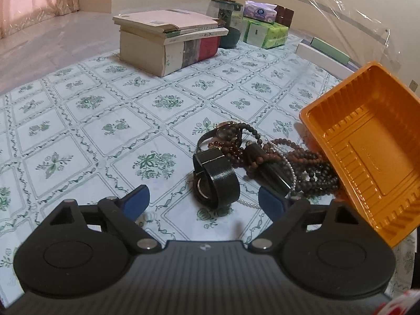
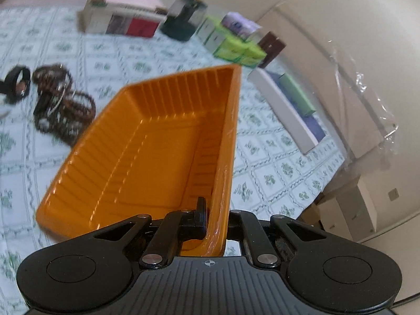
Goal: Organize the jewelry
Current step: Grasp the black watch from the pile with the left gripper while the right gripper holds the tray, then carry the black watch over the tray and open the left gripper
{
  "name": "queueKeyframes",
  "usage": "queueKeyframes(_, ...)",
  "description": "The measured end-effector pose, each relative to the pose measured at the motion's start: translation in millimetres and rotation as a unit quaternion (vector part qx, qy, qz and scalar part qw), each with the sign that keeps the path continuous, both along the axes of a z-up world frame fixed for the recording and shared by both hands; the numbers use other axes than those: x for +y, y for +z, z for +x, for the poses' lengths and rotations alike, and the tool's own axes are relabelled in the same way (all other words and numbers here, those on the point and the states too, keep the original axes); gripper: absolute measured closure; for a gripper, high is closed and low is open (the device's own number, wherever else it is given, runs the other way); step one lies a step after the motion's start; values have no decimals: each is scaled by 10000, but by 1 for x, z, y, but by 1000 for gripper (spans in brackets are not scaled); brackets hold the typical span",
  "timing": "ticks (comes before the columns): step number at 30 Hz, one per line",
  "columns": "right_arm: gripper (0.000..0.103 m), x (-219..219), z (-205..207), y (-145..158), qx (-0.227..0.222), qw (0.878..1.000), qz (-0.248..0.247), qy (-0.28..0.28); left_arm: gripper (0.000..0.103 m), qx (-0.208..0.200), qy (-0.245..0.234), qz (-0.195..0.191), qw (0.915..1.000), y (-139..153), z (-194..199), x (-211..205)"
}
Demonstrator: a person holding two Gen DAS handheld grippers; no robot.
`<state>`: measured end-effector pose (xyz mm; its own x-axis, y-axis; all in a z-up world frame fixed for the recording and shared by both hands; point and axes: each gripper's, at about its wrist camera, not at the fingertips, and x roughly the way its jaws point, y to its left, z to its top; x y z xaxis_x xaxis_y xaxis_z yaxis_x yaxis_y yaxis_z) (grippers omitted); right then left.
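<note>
My right gripper [image 2: 214, 225] is clamped tight on the near wall of the orange plastic tray [image 2: 147, 152], one finger inside, the other outside the rim. The tray hangs tilted above the table with nothing in it. My left gripper [image 1: 203, 199] stands wide apart with nothing between its blue pads [image 1: 139, 199], low over the floral tablecloth [image 1: 92, 131]. The jewelry lies in a heap on the cloth just beyond it: a black mesh-band watch [image 1: 216, 181] nearest, and to its right a tangle of brown and dark bead bracelets [image 1: 302, 165] with a thin pearl strand, reaching under the tray's lower edge. At the far side sit a stack of books [image 1: 170, 42], a glass jar [image 1: 227, 13] and green tissue packs [image 1: 265, 32].
</note>
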<state>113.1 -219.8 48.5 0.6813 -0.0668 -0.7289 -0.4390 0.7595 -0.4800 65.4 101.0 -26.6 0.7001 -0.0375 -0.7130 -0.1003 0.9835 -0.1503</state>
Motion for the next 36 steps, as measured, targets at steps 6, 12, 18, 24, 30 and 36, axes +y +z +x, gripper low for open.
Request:
queueKeyframes(6, 97, -2, -1, -1, 205, 9996, -196, 19, 25, 52, -48, -94, 9999, -9, 2, 1)
queueKeyframes(12, 97, 0, -1, 0, 251, 9993, -251, -97, 44, -37, -43, -160, 9999, -12, 6, 5)
queueKeyframes(18, 97, 0, -2, 0, 248, 9993, -249, -152, 71, -103, -238, -135, 9996, -10, 16, -2)
queueKeyframes(24, 98, -1, 0, 0, 255, 9993, -230, -160, 85, -146, -228, 145, 9995, 3, 17, -7)
queueKeyframes(30, 98, -1, -1, -1, 242, 9994, -199, -155, 85, -193, -416, 323, 9984, 18, 17, -14)
queueKeyframes(36, 98, -2, -1, -1, 240, 9994, -189, -155, 85, -418, -693, 364, 9961, 38, 10, -33)
